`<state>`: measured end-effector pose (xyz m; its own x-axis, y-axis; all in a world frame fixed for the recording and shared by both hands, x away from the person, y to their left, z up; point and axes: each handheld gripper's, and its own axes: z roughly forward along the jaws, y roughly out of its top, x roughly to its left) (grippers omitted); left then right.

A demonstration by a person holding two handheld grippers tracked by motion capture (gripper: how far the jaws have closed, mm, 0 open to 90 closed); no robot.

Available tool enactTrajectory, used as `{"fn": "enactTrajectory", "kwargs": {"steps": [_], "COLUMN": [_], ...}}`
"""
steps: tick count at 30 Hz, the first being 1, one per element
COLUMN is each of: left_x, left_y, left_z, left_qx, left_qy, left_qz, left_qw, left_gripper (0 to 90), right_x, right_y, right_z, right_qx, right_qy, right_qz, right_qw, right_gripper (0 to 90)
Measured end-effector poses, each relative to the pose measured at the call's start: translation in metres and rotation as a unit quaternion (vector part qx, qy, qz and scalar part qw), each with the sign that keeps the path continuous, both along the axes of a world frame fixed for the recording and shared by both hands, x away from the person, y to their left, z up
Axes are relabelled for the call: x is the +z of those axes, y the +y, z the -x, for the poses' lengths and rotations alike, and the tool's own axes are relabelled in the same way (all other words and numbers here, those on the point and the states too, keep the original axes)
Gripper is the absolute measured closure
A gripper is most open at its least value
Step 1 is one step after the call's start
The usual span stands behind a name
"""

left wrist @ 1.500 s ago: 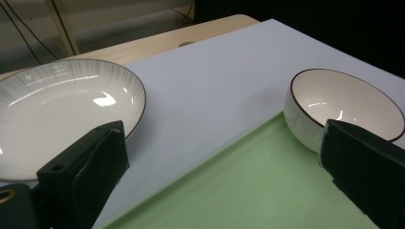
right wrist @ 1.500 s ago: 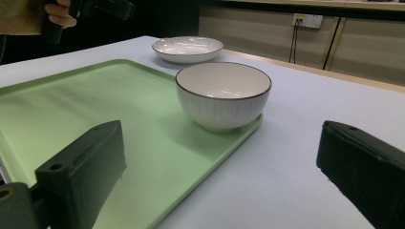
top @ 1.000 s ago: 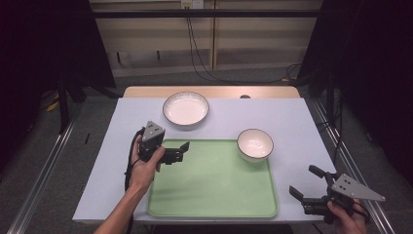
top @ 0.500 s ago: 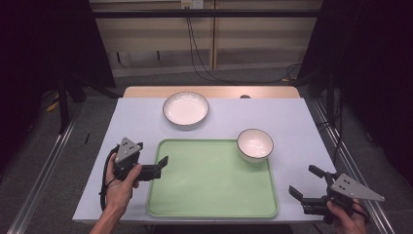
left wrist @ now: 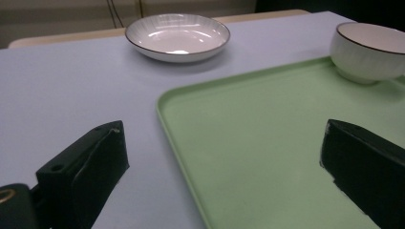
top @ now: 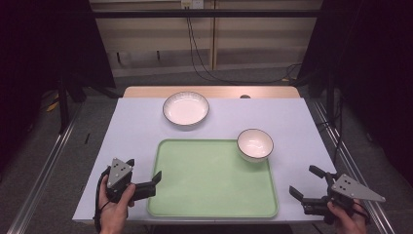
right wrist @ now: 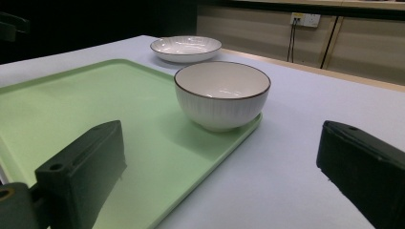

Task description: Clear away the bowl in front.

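**Bowl set on the tray corner; plate not yet placed**

High view: the bowl rests on the far right corner of the green tray, its base overlapping the rim. The plate sits on the table beyond the tray, well apart from it. The left gripper lies at the tray's near left edge, jaws spread; the right gripper rests off the near right corner, jaws wide, holding nothing.

Left gripper view: both jaws stand wide apart and empty, straddling the tray's left rim; the plate lies ahead on bare table, the bowl at upper right.

Right gripper view: jaws wide and empty; the bowl stands upright at the tray's edge.

Judgement: the bowl appears placed; the plate remains to be moved, if the tray is to receive both.
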<state>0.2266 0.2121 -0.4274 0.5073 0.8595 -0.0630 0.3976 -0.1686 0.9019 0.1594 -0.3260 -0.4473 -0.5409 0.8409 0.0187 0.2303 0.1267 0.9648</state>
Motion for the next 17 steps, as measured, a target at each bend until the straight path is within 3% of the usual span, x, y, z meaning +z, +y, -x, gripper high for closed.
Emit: {"fn": "enactTrajectory", "kwargs": {"steps": [5,9,13,15,17], "left_x": [-0.004,-0.006,-0.004,-0.004,-0.004], "left_y": [-0.001,-0.003,-0.003,-0.002,-0.001], "left_z": [0.015,0.021,0.021,0.02,0.019], "left_qx": [-0.007,-0.021,-0.031,-0.016,-0.021], "left_qy": [0.003,-0.01,-0.008,-0.012,-0.007], "left_qz": [0.012,0.001,0.005,0.013,0.013], "left_qw": [0.9999,0.9997,0.9995,0.9997,0.9997], "left_gripper": [1.8,2.1,1.7,1.3,1.5], "right_x": [0.0,0.001,0.001,0.0,0.0], "right_y": [-0.001,0.0,0.0,-0.002,-0.002], "right_z": [0.0,0.0,0.0,0.0,0.0], "right_qx": [-0.006,-0.003,-0.002,-0.007,-0.002], "right_qy": [0.0,-0.002,-0.002,-0.003,0.001], "right_qz": [0.0,0.001,0.001,0.0,0.0], "right_qw": [1.0,1.0,1.0,1.0,1.0], "right_gripper": [2.1,2.1,2.1,2.1,2.1]}}
